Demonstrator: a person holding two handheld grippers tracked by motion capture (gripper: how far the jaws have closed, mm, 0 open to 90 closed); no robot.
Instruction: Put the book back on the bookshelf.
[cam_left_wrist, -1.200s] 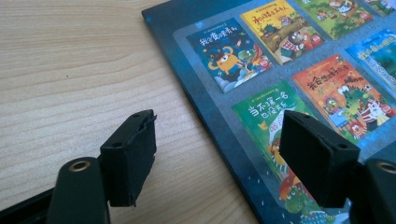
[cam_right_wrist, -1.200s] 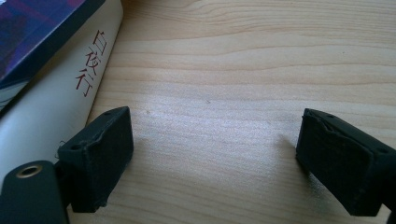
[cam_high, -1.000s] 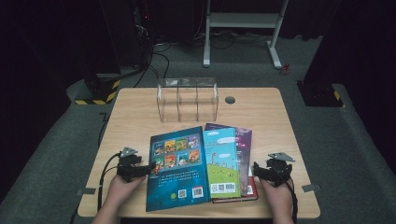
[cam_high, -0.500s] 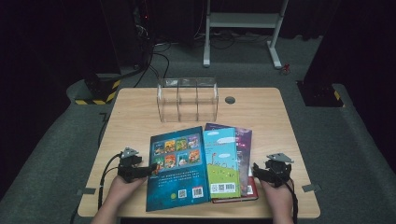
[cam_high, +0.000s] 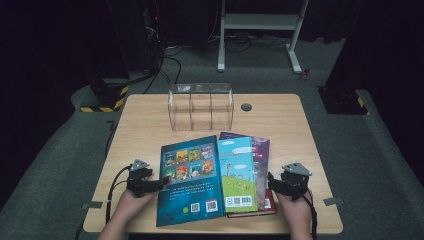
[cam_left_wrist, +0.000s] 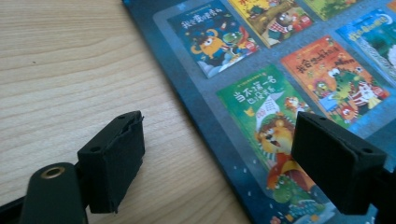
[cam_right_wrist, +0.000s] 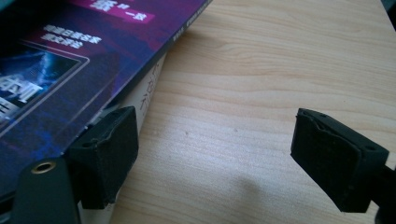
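**benchwatcher:** Dark blue picture book (cam_high: 190, 186) is the one on your left side, lying flat on the wooden table (cam_high: 145, 130) with its back cover up, the six little cover thumbnails showing. Your left gripper (cam_high: 162, 183) sits right at its left edge. In the left gripper view the jaws straddle that edge: one pad hangs over bare wood, the other over the cover by the green thumbnail. They've just been opening and they're spread wide, pressing on nothing.

**gripfan22:** Yep, and your right gripper (cam_high: 272, 182) mirrors that at the other side. It's at the right edge of the stack, where the purple book (cam_right_wrist: 70, 70) lies on top of a red one (cam_high: 267, 202), with the light blue and green book (cam_high: 239, 172) overlapping them, just beside the dark blue one.

**benchwatcher:** Is your right one gripping anything?

**gripfan22:** Nope. In the right gripper view its jaws stand wide apart too. One pad is tucked against the stack's edge under the purple cover, can't tell if it actually touches, and the other is out over bare table. Between them is plain wood. The clear divided holder (cam_high: 201, 106) stands at the far side of the table, well apart from both of your hands.
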